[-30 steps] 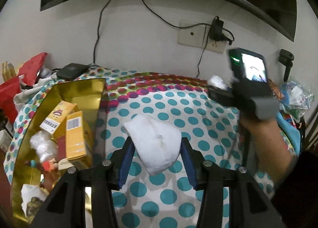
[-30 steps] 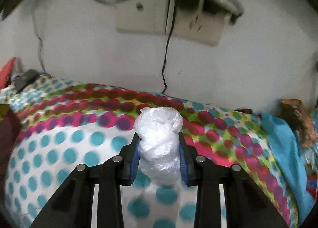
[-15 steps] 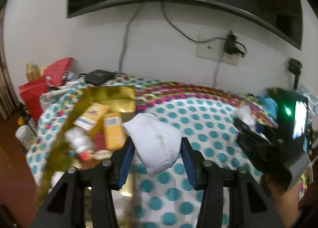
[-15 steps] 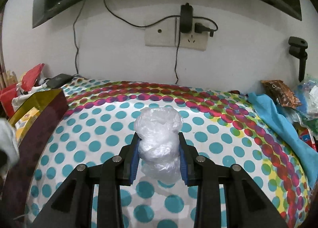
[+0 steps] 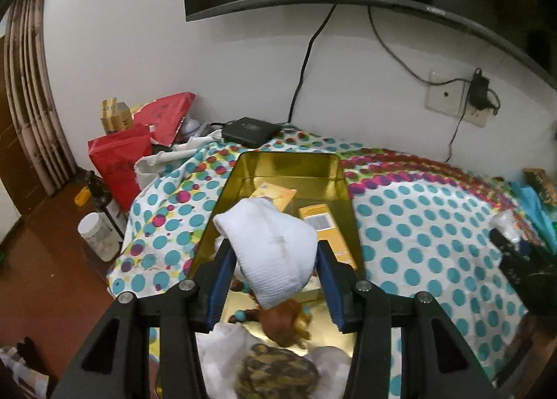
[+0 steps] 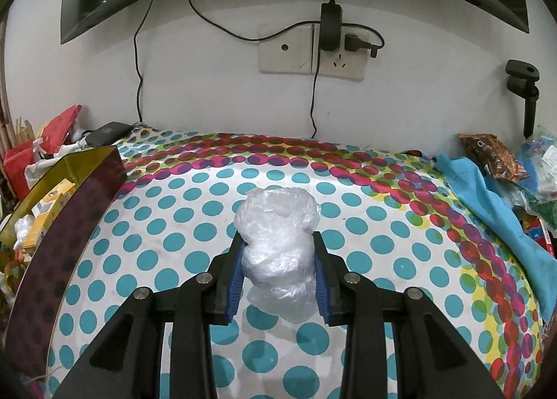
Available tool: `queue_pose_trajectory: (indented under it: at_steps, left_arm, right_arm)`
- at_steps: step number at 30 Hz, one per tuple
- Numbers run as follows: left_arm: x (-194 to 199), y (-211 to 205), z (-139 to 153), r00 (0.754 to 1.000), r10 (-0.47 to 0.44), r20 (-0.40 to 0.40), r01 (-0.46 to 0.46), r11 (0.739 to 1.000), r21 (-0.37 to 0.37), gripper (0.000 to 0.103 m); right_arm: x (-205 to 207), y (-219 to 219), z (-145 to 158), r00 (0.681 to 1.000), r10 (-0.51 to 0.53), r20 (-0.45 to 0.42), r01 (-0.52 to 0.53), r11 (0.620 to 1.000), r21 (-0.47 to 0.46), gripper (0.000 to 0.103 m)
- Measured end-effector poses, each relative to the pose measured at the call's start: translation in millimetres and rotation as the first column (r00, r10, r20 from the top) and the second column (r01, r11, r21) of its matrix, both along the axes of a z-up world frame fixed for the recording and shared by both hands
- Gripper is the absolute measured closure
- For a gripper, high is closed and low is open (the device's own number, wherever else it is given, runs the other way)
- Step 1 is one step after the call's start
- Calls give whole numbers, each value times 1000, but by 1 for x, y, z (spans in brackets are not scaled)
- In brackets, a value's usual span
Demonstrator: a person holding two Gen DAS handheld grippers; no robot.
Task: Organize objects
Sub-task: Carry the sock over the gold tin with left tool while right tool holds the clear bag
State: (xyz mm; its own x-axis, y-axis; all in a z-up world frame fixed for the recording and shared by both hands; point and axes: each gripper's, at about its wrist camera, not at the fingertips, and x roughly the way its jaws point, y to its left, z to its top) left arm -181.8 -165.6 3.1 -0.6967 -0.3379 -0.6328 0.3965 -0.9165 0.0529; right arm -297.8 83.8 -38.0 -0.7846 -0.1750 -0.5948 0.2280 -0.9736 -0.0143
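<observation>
My left gripper [image 5: 275, 259] is shut on a folded white cloth [image 5: 271, 249] and holds it above the open gold tin box [image 5: 289, 165]. The box holds yellow cartons [image 5: 322, 225], a brown toy [image 5: 283, 322] and other small items. My right gripper [image 6: 276, 259] is shut on a crumpled clear plastic bag [image 6: 278, 245], held above the polka-dot tablecloth [image 6: 383, 242]. The gold box shows at the left edge of the right wrist view [image 6: 69, 190]. The right gripper also shows at the right edge of the left wrist view [image 5: 515, 252].
A black device [image 5: 249, 131] lies behind the box by the wall. Red bags [image 5: 122, 158] and jars [image 5: 97, 232] stand left of the table. Blue cloth [image 6: 487, 197] and snack packets [image 6: 487, 151] lie at the right. A wall socket [image 6: 313, 51] and cables hang above.
My left gripper has swung left with the white cloth, from over the tablecloth to over the gold box. My right gripper has pulled back from the wall with the plastic bag.
</observation>
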Motion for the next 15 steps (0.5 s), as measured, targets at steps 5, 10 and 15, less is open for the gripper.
queue_pose_trajectory:
  at_steps: [5,10,15]
  left_arm:
    - [-2,-9,-9,1000,22,15,-22,1000,3,55]
    - [-3,-15,-13,999,32,22,-32,999,5,55]
    - [-5,-21,-15,999,42,24,-42,999,5,55]
  right_arm:
    - [2,-2,-1,1000,6,5,-6,1000,8,70]
    - [3,-5,-2,1000,13,13,-13,1000,15,70]
    - [4,-7,-3,1000,17,17,-17,1000,26,70]
